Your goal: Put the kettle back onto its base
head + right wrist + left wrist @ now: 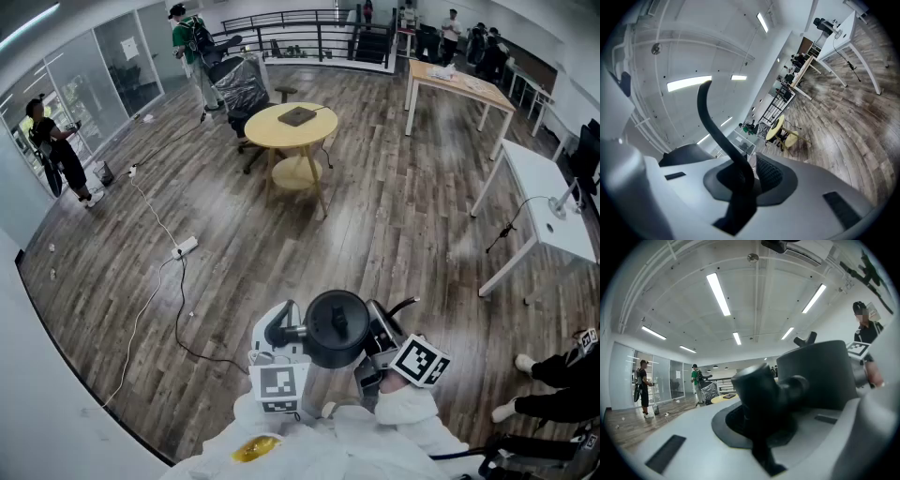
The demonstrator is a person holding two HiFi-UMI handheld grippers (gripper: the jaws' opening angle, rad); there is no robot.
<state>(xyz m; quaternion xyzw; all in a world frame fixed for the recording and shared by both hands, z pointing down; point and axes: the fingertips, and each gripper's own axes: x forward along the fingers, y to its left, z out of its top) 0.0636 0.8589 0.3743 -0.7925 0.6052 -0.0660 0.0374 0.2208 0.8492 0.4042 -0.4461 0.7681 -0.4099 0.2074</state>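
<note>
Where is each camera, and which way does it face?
Head view: on the head, steeply down; kettle, left gripper, right gripper, white sleeves.
Left gripper view: on that gripper, level and forward; jaws shut on the handle.
Right gripper view: likewise; jaws hold the spout.
All share kettle and round table.

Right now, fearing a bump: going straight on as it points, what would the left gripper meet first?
The kettle's handle, held in the left gripper's shut jaws. Beyond it the way looks free toward the far round table, though depth is unclear.
</note>
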